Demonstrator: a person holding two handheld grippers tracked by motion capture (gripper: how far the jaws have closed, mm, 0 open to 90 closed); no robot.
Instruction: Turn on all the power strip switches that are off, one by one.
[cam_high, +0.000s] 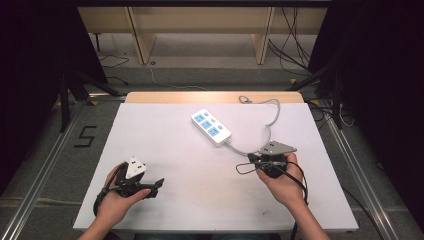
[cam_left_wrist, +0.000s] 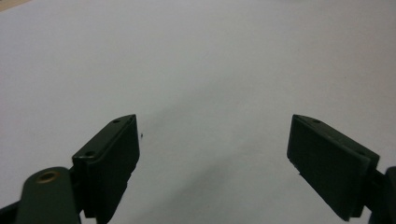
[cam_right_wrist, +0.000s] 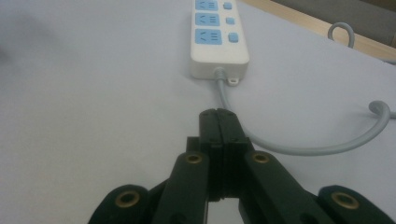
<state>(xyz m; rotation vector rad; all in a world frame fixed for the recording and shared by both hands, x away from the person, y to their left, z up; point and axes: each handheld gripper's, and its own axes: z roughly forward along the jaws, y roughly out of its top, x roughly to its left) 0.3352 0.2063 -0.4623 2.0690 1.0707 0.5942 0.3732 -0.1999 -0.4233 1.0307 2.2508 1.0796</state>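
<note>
A white power strip (cam_high: 211, 127) with blue sockets lies at an angle at the back middle of the white table (cam_high: 200, 205). Its grey cord (cam_high: 274, 117) loops to the right and back. In the right gripper view the strip (cam_right_wrist: 218, 37) lies just ahead and its cord (cam_right_wrist: 327, 147) curves past behind the jaw tips. My right gripper (cam_high: 255, 159) (cam_right_wrist: 218, 113) is shut, pads pressed together with nothing seen between them. My left gripper (cam_high: 155, 187) (cam_left_wrist: 214, 119) rests near the front left, jaws wide open over bare table.
A wooden strip (cam_high: 215, 96) runs along the table's far edge, where the cord ends in a small loop (cam_high: 244, 99). A thin black cable (cam_high: 243, 168) loops beside my right gripper. Metal rails (cam_high: 45, 160) flank the table on the floor.
</note>
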